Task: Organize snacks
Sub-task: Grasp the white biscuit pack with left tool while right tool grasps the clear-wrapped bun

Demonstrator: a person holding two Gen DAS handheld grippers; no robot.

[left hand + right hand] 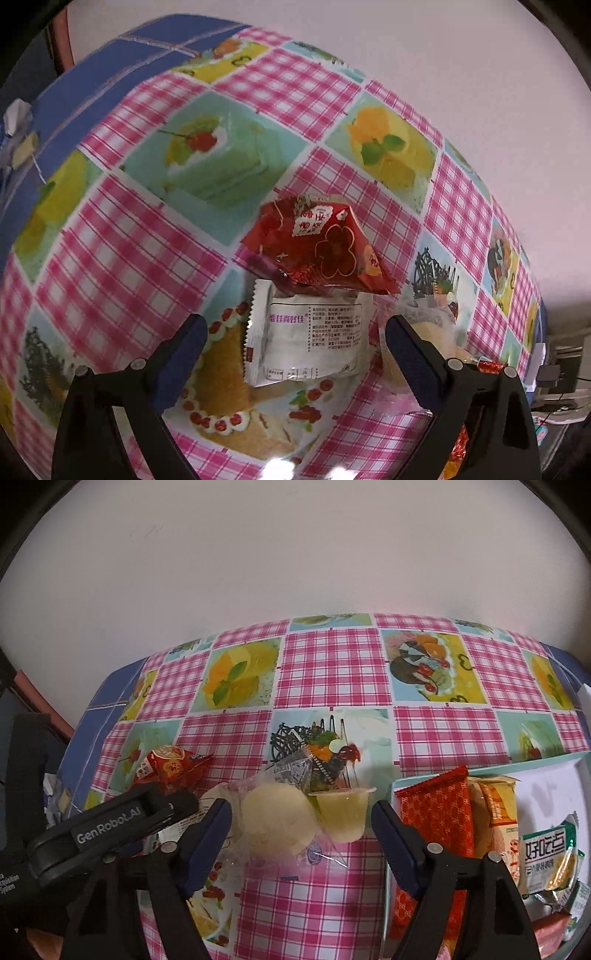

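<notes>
Left wrist view shows the left gripper spread wide and empty above a white snack packet, with a red snack packet overlapping its far edge on the checkered tablecloth. Right wrist view has the right gripper likewise released, framing a clear-wrapped pale bun and a jelly cup, beside a tray holding 3 packets or more.

Looks like a home setting, likely a dining or living corner. The worktop carries a vinyl cloth of pink gingham squares and dessert prints, pushed against a plain white wall. Packaged snacks sit in a pale tray. At the right edge of the left wrist view, cables and a plug-like item show, blurry, possibly electronics.
</notes>
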